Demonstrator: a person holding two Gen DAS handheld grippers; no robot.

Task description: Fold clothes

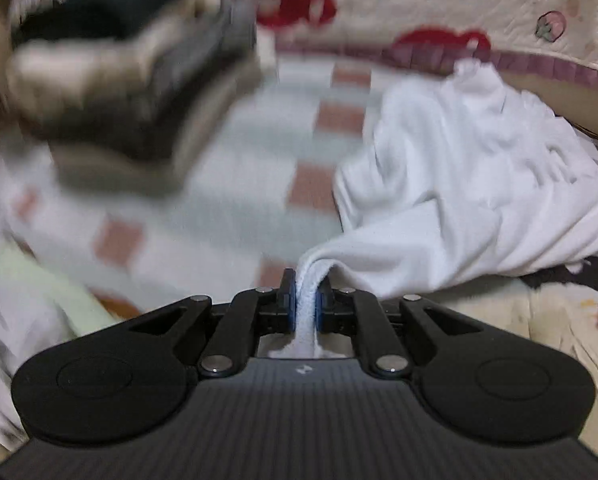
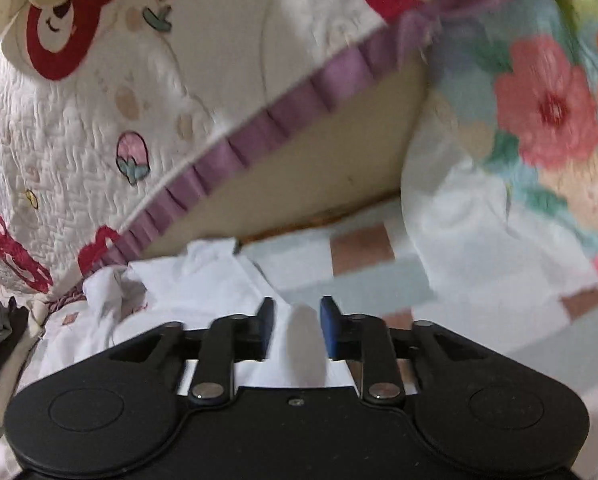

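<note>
Left tongs (image 1: 306,300) were clenched on a bunched edge of the one white garment (image 1: 471,184), which trailed rightward over the checked sheet (image 1: 235,184). Right tongs (image 2: 297,326) stood released, a fold of that cloth between the blue pads (image 2: 331,328) but unpinched. It looked light, soft and limp; hems or corners seemed best to grip.

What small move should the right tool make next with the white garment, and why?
Probably close the right tool on the fold of the crumpled white cotton garment that lies between its blue pads, which stand apart. The left tool is already shut on another edge of this garment, so a second grip would let both spread it over the checked blanket.
</note>
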